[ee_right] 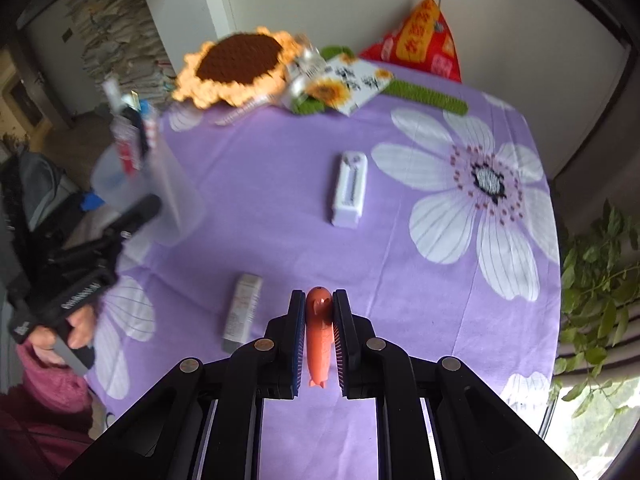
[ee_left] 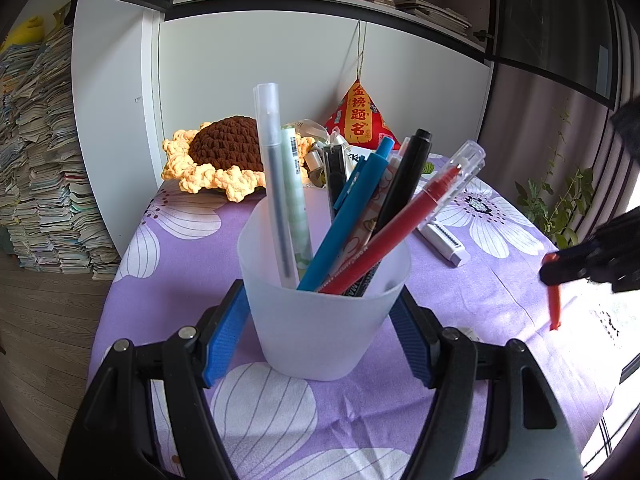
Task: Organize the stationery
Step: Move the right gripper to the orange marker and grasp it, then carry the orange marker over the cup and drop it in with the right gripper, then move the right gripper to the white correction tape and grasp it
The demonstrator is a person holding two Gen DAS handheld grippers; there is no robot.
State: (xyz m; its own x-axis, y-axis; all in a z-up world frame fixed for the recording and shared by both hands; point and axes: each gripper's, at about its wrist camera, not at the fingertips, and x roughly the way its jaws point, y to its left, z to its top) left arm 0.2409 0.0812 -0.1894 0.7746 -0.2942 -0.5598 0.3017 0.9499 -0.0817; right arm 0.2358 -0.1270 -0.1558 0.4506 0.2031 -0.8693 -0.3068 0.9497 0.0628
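My left gripper [ee_left: 320, 300] is shut on a frosted plastic pen cup [ee_left: 324, 320] that holds several pens, among them a blue pen [ee_left: 348, 216] and a red pen [ee_left: 404, 228]. The cup stands on or just above the purple floral cloth. My right gripper [ee_right: 319, 304] is shut on an orange pen [ee_right: 318, 340] and holds it above the table; it also shows at the right edge of the left wrist view [ee_left: 554, 276]. The cup shows blurred at the left of the right wrist view [ee_right: 160, 192].
A white correction tape [ee_right: 350, 188] and a small white tube [ee_right: 242, 312] lie on the purple cloth [ee_right: 400, 272]. A crochet sunflower [ee_right: 236, 64], a sunflower card [ee_right: 344, 84] and a red pouch [ee_right: 420, 44] sit at the back. A plant [ee_right: 600, 280] stands at the right.
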